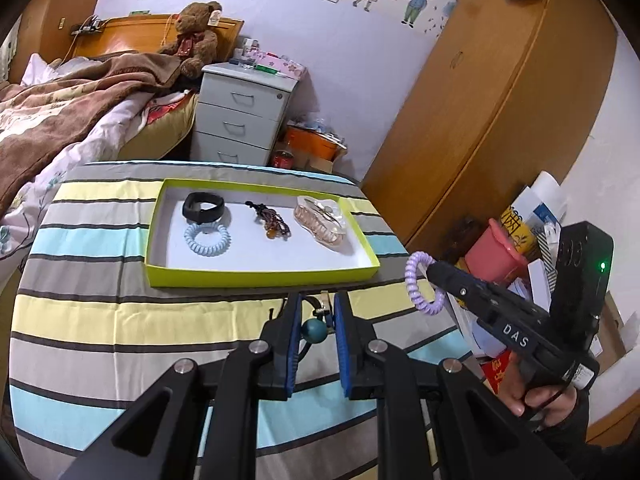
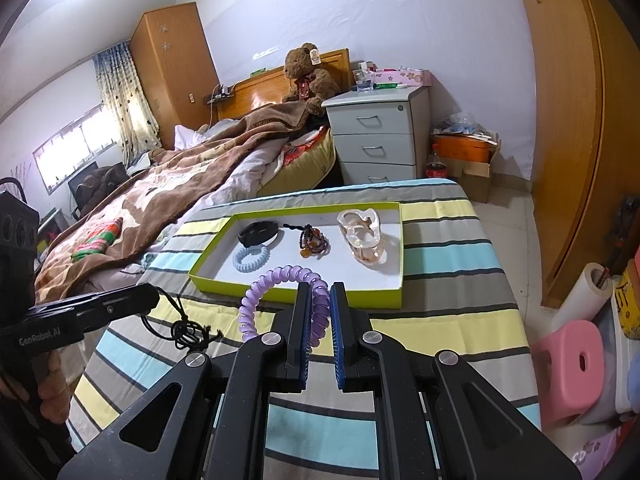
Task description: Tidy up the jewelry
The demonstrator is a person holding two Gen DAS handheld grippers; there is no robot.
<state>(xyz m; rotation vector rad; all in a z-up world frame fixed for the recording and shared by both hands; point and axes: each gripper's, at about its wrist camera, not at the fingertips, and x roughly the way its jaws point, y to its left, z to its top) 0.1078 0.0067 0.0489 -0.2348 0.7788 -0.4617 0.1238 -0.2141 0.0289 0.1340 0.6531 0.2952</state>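
A lime-green tray (image 1: 260,277) with a white floor lies on the striped cloth. Inside it are a black band (image 1: 203,206), a pale blue spiral tie (image 1: 207,238), a dark beaded bracelet (image 1: 270,222) and a clear hair claw (image 1: 322,220). My left gripper (image 1: 318,302) hovers just in front of the tray, shut on a black cord necklace with a teal bead (image 1: 312,330). The cord (image 2: 188,332) dangles from it in the right wrist view. My right gripper (image 2: 321,292) is shut on a purple spiral hair tie (image 2: 280,276), near the tray's front right corner (image 2: 360,298).
The striped cloth (image 1: 100,312) covers the table. A bed with a brown blanket (image 2: 160,200) lies to the left, and a grey drawer unit (image 2: 380,136) stands behind. A wooden wardrobe (image 2: 568,120), a pink stool (image 2: 572,364) and stacked clutter stand at the right.
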